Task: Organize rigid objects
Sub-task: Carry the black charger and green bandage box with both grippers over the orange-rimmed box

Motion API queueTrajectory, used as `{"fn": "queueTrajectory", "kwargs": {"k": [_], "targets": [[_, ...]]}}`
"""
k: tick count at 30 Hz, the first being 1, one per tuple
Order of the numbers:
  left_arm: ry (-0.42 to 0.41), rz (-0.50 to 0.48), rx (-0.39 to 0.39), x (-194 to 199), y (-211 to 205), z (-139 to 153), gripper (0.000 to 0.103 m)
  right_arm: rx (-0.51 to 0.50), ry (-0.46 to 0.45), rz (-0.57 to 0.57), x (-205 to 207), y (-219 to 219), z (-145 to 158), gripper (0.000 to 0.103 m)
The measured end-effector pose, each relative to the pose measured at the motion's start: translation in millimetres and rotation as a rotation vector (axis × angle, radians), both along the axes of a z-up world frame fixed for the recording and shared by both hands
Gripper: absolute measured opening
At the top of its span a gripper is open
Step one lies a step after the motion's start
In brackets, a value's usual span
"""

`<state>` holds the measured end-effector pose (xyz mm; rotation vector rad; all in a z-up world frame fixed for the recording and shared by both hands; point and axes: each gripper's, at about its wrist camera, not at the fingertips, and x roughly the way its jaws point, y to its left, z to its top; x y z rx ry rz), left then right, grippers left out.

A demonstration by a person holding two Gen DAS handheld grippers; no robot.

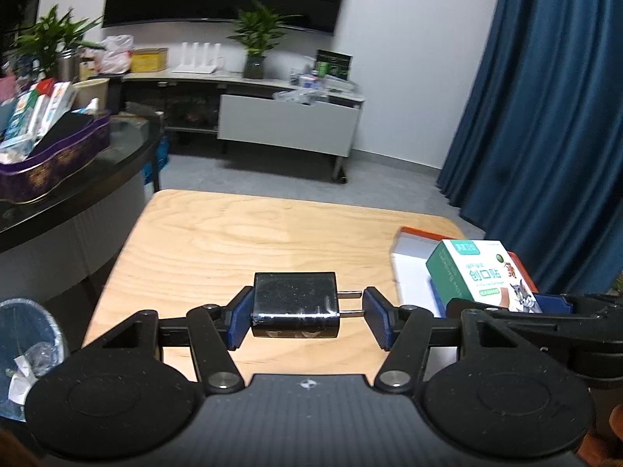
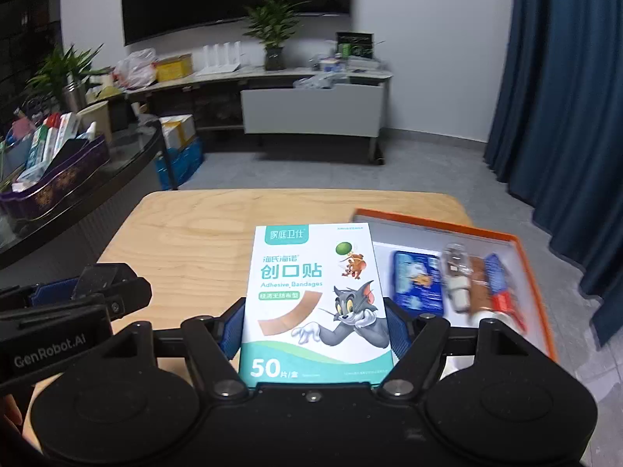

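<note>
The left gripper (image 1: 305, 319) clamps a charger (image 1: 294, 303), hard and slick, end to end. The right gripper (image 2: 313, 330) pinches a light, crushable bandage box (image 2: 313, 299) by its sides.

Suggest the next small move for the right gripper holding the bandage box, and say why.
Probably carry the bandage box rightward over the orange-rimmed tray and lower it into the bare white part at its near-left end. The right gripper already clamps the box by its sides, and the tray's right part holds other items.
</note>
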<state>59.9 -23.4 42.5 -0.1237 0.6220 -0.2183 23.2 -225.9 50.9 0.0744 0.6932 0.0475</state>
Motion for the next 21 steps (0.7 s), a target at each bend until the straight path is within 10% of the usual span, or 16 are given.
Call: {"fn": "queueTrajectory", "kwargs": {"k": [21], "targets": [[-0.025,-0.252,0.023,7.0,-96.6,-0.1,0.061,0.008,-0.039,-0.239,-52.6,-119.9,6.6,0.084]]}}
